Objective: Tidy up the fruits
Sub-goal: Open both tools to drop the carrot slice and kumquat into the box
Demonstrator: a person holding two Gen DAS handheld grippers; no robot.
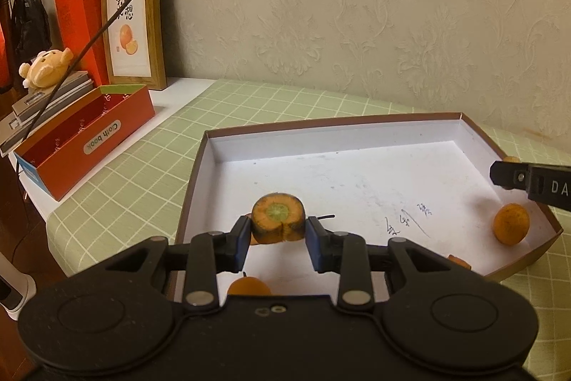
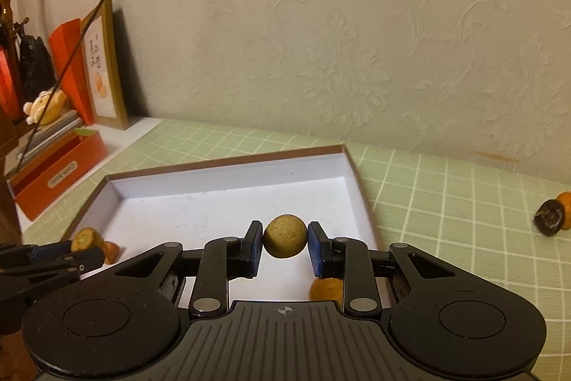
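Note:
My left gripper [image 1: 277, 231] is shut on an orange carrot-like chunk [image 1: 278, 217] and holds it above the white inside of a shallow brown-rimmed box [image 1: 357, 138]. My right gripper [image 2: 284, 240] is shut on a small round yellow-green fruit [image 2: 285, 235] above the same box [image 2: 228, 199]. A small orange [image 1: 511, 224] lies in the box's right corner. Another orange fruit [image 1: 248, 286] lies under my left gripper. An orange piece [image 2: 325, 289] lies under my right gripper. The left gripper [image 2: 53, 256] with its chunk [image 2: 87, 239] shows at the left of the right wrist view.
The box sits on a green checked tablecloth [image 1: 142, 174]. A red "Cloth book" box [image 1: 89, 145], a framed picture [image 1: 134, 16], books and a plush toy [image 1: 46, 66] stand at the far left. A dark-capped orange fruit [image 2: 553, 215] lies on the cloth at the right.

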